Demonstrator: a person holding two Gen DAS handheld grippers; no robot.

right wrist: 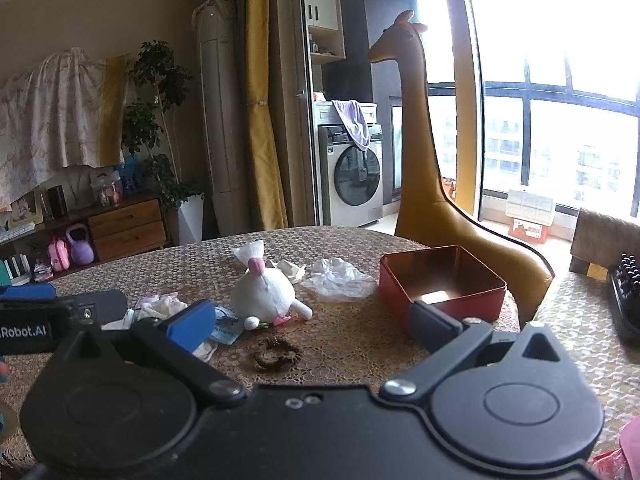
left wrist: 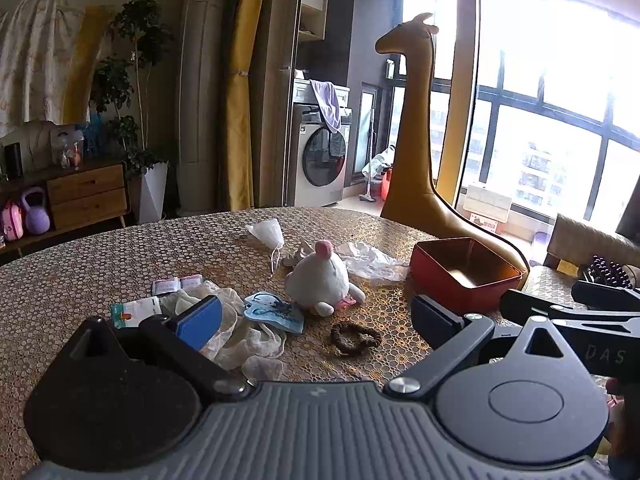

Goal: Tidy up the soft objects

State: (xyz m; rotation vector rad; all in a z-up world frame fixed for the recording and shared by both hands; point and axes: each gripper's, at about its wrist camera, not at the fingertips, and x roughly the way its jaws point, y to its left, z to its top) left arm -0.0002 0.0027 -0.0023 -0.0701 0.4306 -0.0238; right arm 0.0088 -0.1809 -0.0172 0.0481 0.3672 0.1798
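Observation:
A white plush toy [left wrist: 320, 276] [right wrist: 266, 294] with a pink tip lies mid-table. Around it lie a brown scrunchie [left wrist: 355, 337] [right wrist: 278, 354], a blue printed pouch [left wrist: 276, 312], white gauzy cloth [left wrist: 236, 340], a white mesh bag [left wrist: 268, 232] [right wrist: 250, 254] and a crumpled clear plastic bag [left wrist: 372, 260] [right wrist: 338, 278]. An empty red box [left wrist: 466, 276] [right wrist: 440, 284] stands to the right. My left gripper [left wrist: 320, 316] is open and empty above the near table. My right gripper [right wrist: 312, 320] is open and empty, the scrunchie lying between its fingers' line.
Small paper packets [left wrist: 176, 284] lie at the left. A tall yellow giraffe figure [left wrist: 416, 140] [right wrist: 420, 140] stands behind the table [left wrist: 120, 260]. A black beaded item [left wrist: 610, 272] [right wrist: 626, 292] lies at the right. The right gripper's body shows in the left wrist view [left wrist: 580, 320].

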